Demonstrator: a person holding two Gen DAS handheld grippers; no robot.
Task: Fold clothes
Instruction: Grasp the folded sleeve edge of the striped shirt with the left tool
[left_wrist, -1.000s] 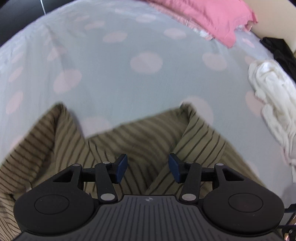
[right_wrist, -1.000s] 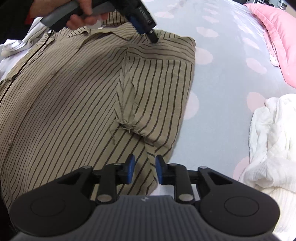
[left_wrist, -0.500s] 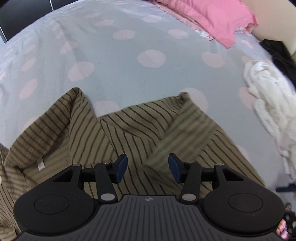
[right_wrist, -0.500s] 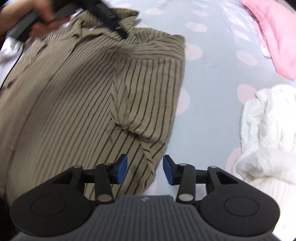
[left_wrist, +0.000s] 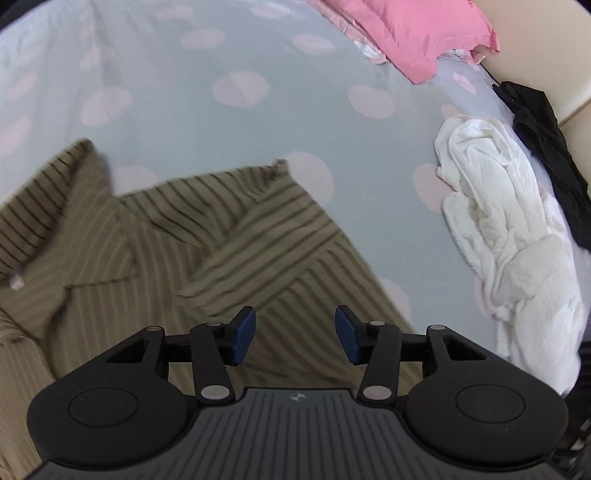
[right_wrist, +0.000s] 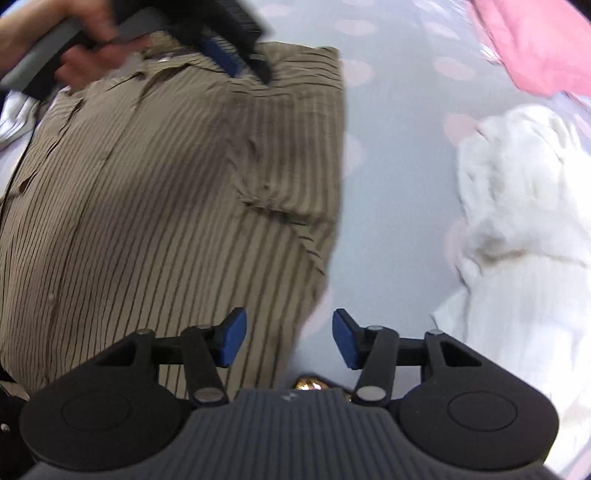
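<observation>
A tan shirt with dark stripes (right_wrist: 147, 206) lies spread on the bed, its sleeve folded in over the body along the right side. It also shows in the left wrist view (left_wrist: 207, 236), collar at the left. My left gripper (left_wrist: 291, 338) is open and empty above the shoulder part; it also shows in the right wrist view (right_wrist: 236, 62), over the collar end. My right gripper (right_wrist: 288, 341) is open and empty above the shirt's lower right edge.
The pale blue bedsheet with pink dots (left_wrist: 229, 88) covers the bed. A crumpled white garment (right_wrist: 524, 229) lies right of the shirt, also in the left wrist view (left_wrist: 509, 236). A pink pillow (left_wrist: 413, 33) and a black garment (left_wrist: 546, 155) lie at the far right.
My right gripper has let go of the shirt's edge and opened wide. My left gripper has lifted back from the shoulder and swung right. The sleeve fold stays in place.
</observation>
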